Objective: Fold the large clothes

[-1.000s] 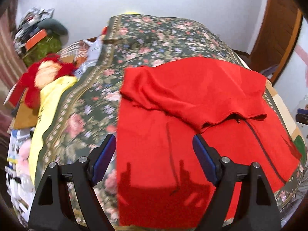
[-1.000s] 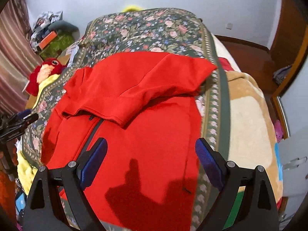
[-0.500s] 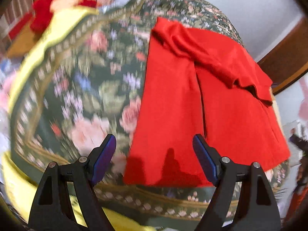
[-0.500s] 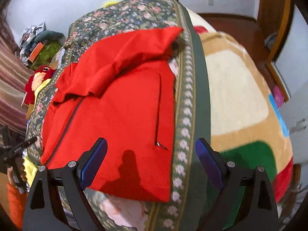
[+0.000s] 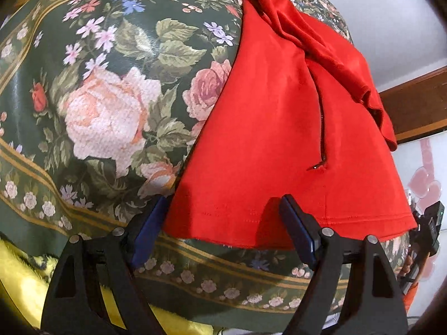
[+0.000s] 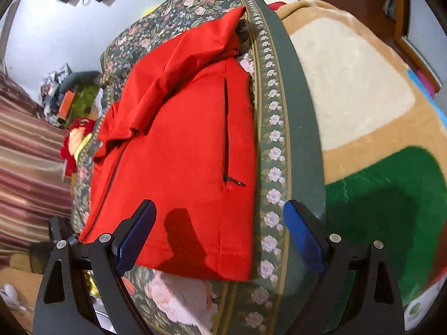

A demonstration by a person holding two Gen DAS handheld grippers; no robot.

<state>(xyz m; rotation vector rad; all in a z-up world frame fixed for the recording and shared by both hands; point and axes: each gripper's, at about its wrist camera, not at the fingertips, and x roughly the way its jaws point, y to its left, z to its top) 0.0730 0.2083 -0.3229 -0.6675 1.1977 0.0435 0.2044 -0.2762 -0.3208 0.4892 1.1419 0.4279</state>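
A red zip-up jacket (image 5: 268, 128) lies flat on a green floral bedspread (image 5: 111, 89), its sleeves folded across the far part. My left gripper (image 5: 223, 215) hangs open just over the near hem. The hem's left corner lies between its blue pads (image 5: 148, 229), which do not press on it. In the right wrist view the same jacket (image 6: 181, 145) shows a pocket zip (image 6: 226, 128). My right gripper (image 6: 219, 215) straddles the hem's right corner. Its jaws are closing but still wide, and the pads are clear of the cloth.
A beige and green blanket (image 6: 363, 89) covers the bed to the right of the bedspread. A yellow blanket (image 5: 19, 279) shows below the bed's near left edge. A striped curtain (image 6: 25, 162), a red soft toy (image 6: 78, 136) and clutter stand at the left.
Both grippers have come down and rolled, closing in on the jacket's near hem, one at each corner. The jacket itself has not moved.
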